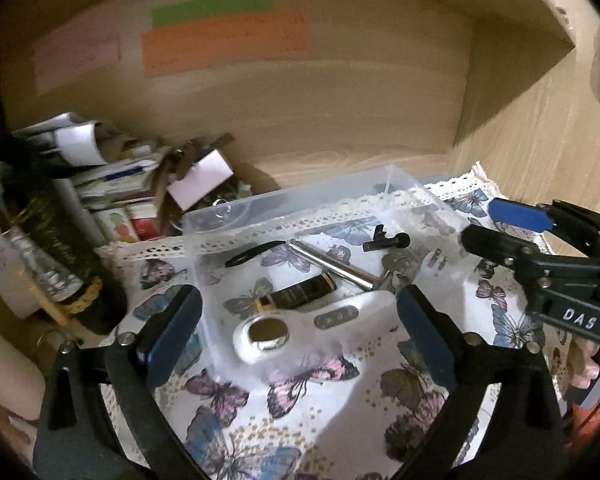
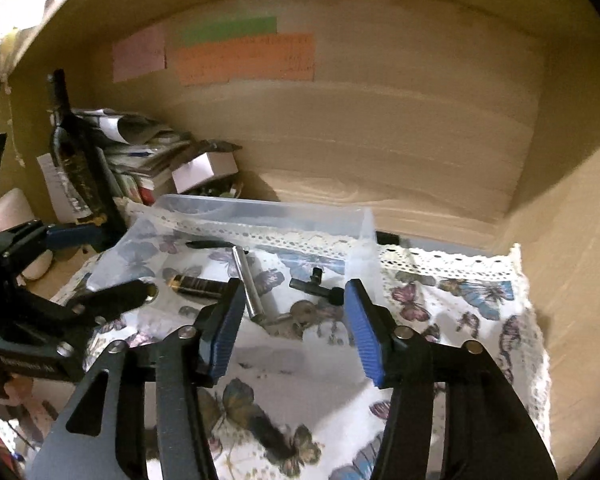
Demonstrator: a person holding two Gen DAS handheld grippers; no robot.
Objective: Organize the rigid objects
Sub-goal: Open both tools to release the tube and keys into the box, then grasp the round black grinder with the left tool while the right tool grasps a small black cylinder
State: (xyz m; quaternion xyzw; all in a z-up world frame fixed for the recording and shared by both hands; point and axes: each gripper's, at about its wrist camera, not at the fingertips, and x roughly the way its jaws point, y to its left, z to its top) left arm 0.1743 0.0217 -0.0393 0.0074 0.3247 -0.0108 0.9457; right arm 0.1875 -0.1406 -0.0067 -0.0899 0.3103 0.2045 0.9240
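Observation:
A clear plastic box (image 1: 220, 210) stands on a butterfly-print cloth (image 1: 300, 420). In it lie a white magnifier-like device (image 1: 300, 330), a dark tube with gold ends (image 1: 300, 294), a metal rod (image 1: 332, 266), a black ring (image 1: 252, 254), a small black clip part (image 1: 384, 240) and keys (image 1: 396, 270). My left gripper (image 1: 300, 332) is open, its jaws either side of the box's near end. My right gripper (image 2: 294, 328) is open above the box's near edge (image 2: 364, 224), over the keys (image 2: 304, 312) and rod (image 2: 246, 280). It also shows at the right of the left wrist view (image 1: 496, 220).
A dark bottle (image 1: 52, 232) stands left of the box, with a pile of papers and small cartons (image 1: 120, 176) behind it. Wooden shelf walls (image 1: 340, 100) close in the back and right. Coloured notes (image 1: 224, 40) are stuck on the back wall.

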